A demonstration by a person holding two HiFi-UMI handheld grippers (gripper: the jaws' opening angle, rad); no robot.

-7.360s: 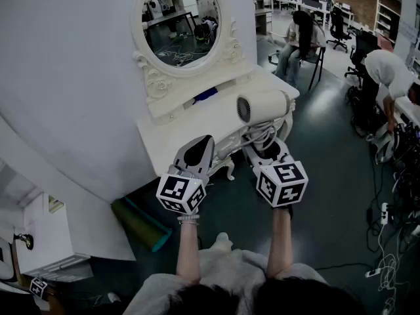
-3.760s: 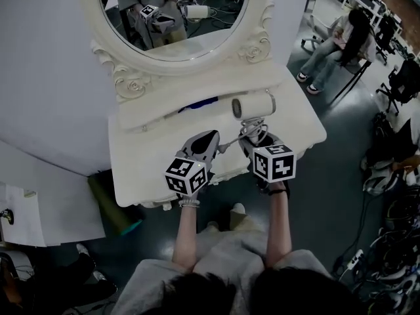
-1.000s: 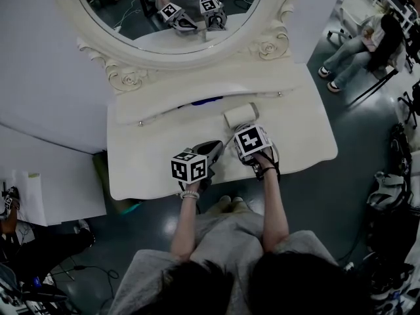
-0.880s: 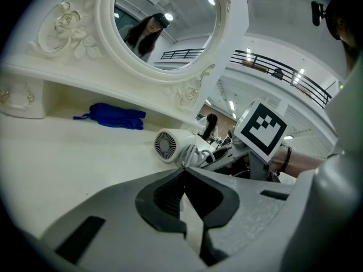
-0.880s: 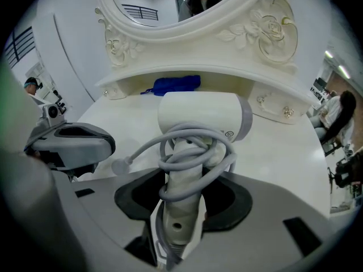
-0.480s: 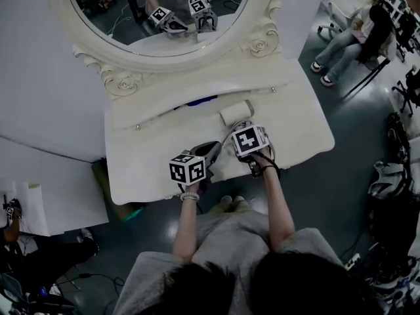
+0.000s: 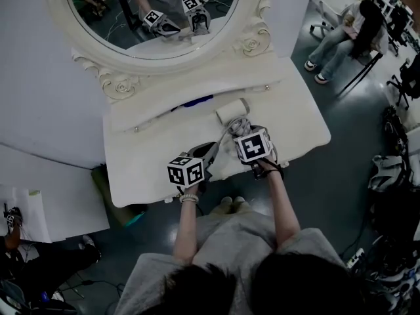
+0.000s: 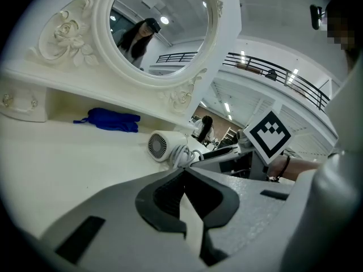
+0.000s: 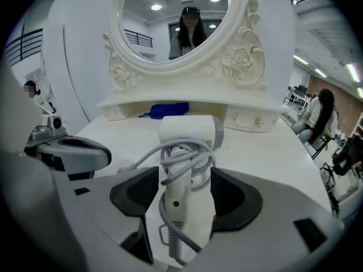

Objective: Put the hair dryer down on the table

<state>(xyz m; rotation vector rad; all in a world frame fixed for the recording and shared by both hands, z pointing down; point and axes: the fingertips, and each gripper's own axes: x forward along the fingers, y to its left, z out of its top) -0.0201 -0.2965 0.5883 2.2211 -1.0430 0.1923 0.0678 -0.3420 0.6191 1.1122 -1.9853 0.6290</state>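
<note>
Two grippers are held out over the near edge of a white dressing table (image 7: 147, 166). The left gripper (image 8: 185, 174), at about seven o'clock from its partner in the head view, has its jaws closed tip to tip with nothing between them.

The right gripper (image 9: 185, 179) points steeply down. Its jaws have just been opening and now stand wide apart. The handle of the hair dryer (image 7: 231, 113) is between the pads, but they do not press on it, so nothing is gripped.

The white hair dryer lies on the table, just at twelve o'clock from the right gripper. Its handle points towards the person, its barrel lies crosswise beyond, and its cord (image 9: 195, 163) is looped round the handle. From the left gripper the dryer sits at about one o'clock, with its grille end facing that gripper.

Farther back, at eleven o'clock from the dryer, a blue cloth (image 7: 197, 101) lies in the recess under the table's raised shelf (image 7: 164, 87). Above that stands an oval mirror (image 7: 141, 25) in a carved white frame, reflecting both grippers.

Beyond the table, at two o'clock, a person (image 7: 348, 28) sits on a chair (image 7: 359, 71) on the dark floor (image 7: 341, 130).
</note>
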